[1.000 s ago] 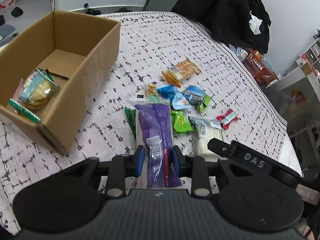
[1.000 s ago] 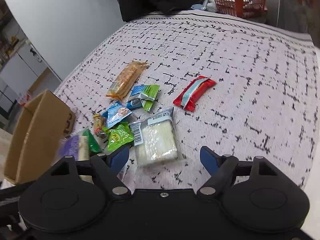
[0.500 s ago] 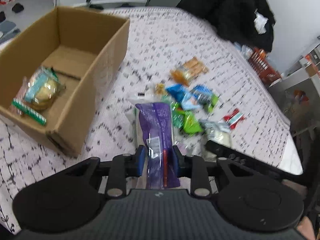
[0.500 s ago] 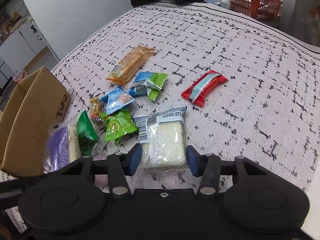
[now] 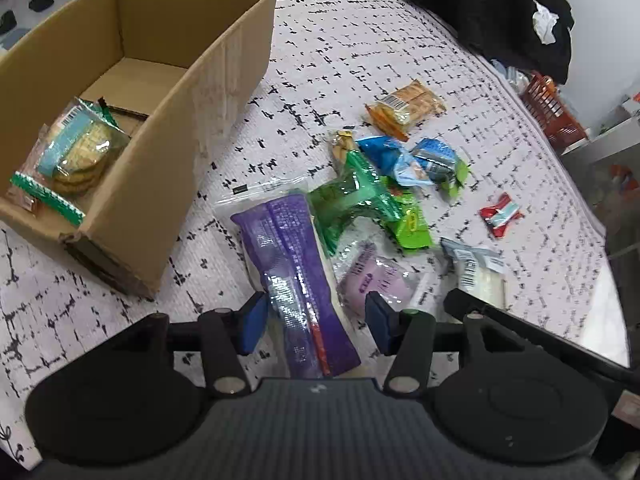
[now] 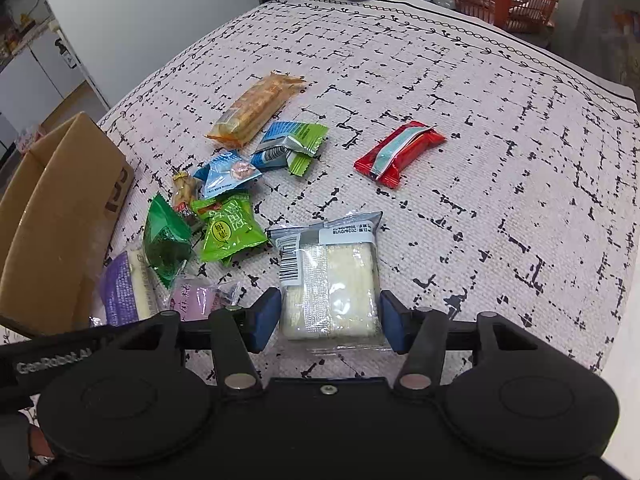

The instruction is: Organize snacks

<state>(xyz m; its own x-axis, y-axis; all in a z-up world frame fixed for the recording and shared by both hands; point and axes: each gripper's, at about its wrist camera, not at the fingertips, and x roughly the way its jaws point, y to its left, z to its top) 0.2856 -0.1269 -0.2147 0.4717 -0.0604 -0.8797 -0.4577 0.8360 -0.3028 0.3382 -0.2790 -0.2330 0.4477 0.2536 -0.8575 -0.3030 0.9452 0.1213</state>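
My left gripper [image 5: 316,324] hovers low over the patterned cloth, its jaws opening. The long purple packet [image 5: 288,256] lies flat between them, clear of the right pad. To its left stands an open cardboard box [image 5: 200,60] holding a bag of round crackers [image 5: 76,152]. My right gripper [image 6: 330,324] straddles the white sandwich pack [image 6: 328,284]. Both pads touch the pack's sides while the jaws ease open a little. The pack rests on the cloth. Several small packets lie loose beyond, among them a red one [image 6: 400,152] and an orange cracker bar [image 6: 256,110].
A green pouch [image 5: 352,200] and a pale purple pack [image 5: 376,280] crowd the purple packet's right side. The table's edge [image 6: 616,340] runs close on the right. An orange basket [image 6: 504,4] and dark clothing [image 5: 480,12] sit past the far end.
The left jaws have opened and let go of the purple packet, which now lies on the cloth. The right jaws closed in from wide around the white sandwich pack.
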